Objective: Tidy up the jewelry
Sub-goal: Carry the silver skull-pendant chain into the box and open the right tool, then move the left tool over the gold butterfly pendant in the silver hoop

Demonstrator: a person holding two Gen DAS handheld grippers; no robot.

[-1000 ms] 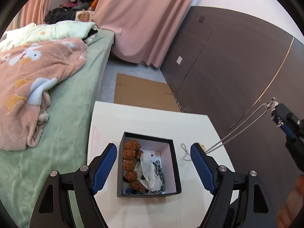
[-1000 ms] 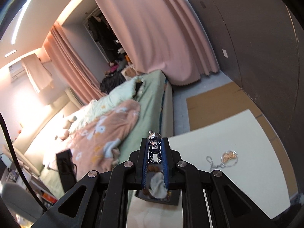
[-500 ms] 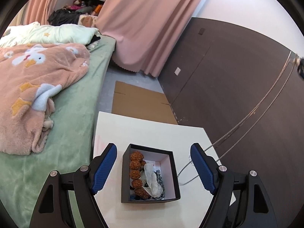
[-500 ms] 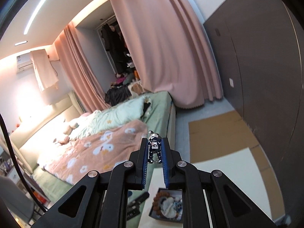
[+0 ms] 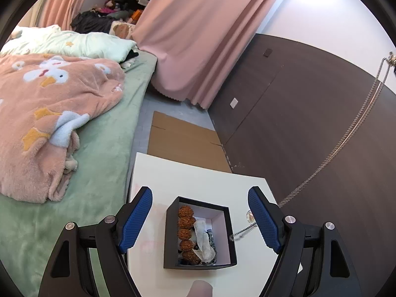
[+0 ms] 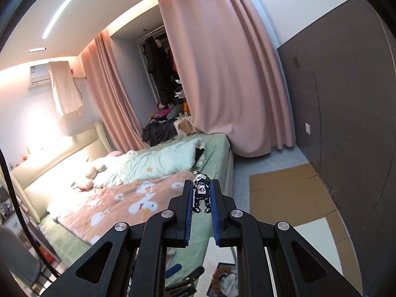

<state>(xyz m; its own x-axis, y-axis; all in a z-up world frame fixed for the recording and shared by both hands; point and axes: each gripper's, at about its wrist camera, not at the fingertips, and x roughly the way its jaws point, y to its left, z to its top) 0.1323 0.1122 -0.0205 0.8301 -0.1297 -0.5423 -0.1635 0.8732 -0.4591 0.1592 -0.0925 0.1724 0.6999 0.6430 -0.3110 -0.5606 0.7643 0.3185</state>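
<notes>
Bedroom; right tongs high (clamping charm)

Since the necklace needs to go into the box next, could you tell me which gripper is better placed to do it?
Right: the right gripper is already shut on the silver figure charm, chain hanging. The left gripper is open over the box.

Glossy chrome figurine, twisted metal chain, matt black box, fleecy blanket
</notes>
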